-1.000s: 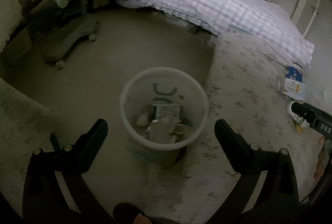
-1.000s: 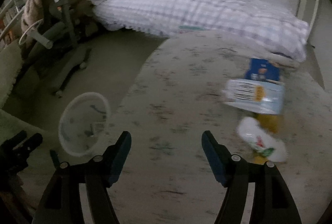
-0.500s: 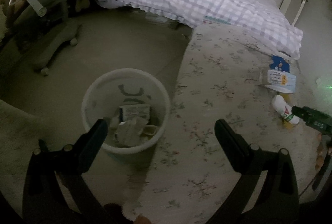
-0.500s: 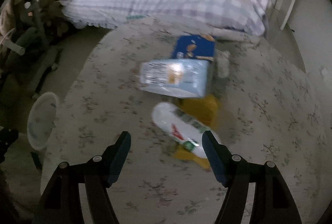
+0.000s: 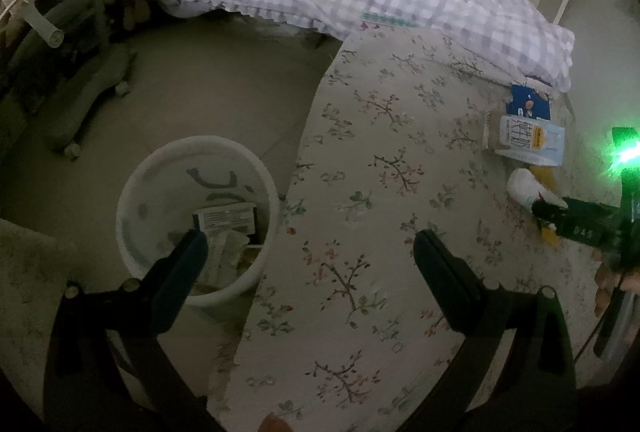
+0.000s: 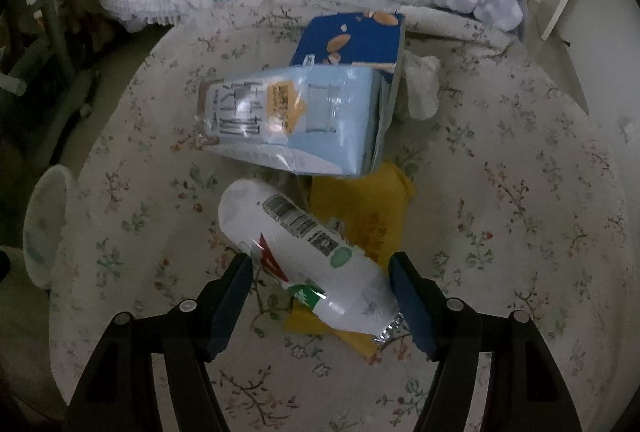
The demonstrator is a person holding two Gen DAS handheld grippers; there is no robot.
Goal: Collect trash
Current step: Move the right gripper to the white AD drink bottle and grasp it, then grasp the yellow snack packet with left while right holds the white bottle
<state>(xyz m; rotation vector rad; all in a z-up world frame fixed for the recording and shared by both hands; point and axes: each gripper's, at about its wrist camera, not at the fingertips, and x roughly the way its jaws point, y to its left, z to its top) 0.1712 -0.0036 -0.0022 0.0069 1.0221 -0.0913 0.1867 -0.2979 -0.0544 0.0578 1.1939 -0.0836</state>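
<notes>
right claw [image 6: 320, 272] spread wide, straddling the white bottle [image 6: 304, 252] lying on yellow wrapper [image 6: 360, 208], not clamped | left claw [image 5: 310, 252] wide, empty, over bin rim | trash bin [image 5: 132, 192] on floor beside floral mat [image 5: 380, 192] | milk carton [image 6: 296, 120], blue box [image 6: 352, 40] just beyond bottle

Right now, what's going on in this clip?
A person with two handheld grippers is collecting trash from a floral rug. The right gripper is open, its fingers on either side of a white bottle lying beside a light blue carton and a yellow wrapper; nothing is gripped yet. The left gripper hangs open and empty near the white bin, which already holds some trash.
</notes>
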